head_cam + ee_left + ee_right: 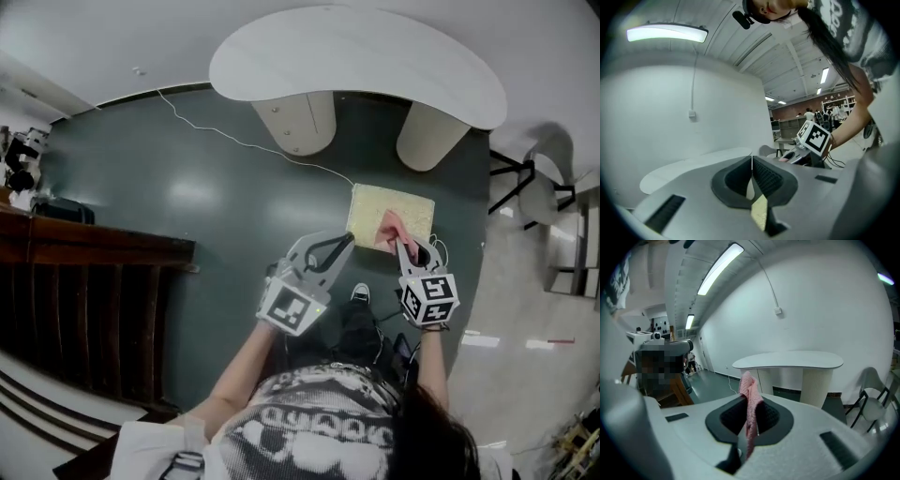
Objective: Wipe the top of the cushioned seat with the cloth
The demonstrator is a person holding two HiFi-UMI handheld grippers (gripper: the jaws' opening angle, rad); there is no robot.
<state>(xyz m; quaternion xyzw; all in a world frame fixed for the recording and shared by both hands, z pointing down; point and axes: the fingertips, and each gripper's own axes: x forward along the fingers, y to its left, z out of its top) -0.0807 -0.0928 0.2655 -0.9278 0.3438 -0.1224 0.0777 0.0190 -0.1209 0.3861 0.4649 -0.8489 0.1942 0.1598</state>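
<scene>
The cushioned seat (pixel 412 208) is a pale yellow square on the dark green floor, below the white table. A pink cloth (pixel 388 227) lies bunched over its near edge, and my right gripper (pixel 404 247) is shut on it. In the right gripper view the cloth (pixel 749 404) hangs up and down between the dark pads. My left gripper (pixel 347 241) hovers just left of the seat's near corner, jaws shut with nothing in them. In the left gripper view a yellow sliver of the seat (pixel 759 212) shows below the closed jaws of the left gripper (pixel 752 176).
A white kidney-shaped table (pixel 356 52) on two round pedestals stands beyond the seat. A white cable (pixel 246 142) runs across the floor to the seat. Dark wooden railing (pixel 84 253) fills the left. A black-legged chair (pixel 539 192) stands at the right.
</scene>
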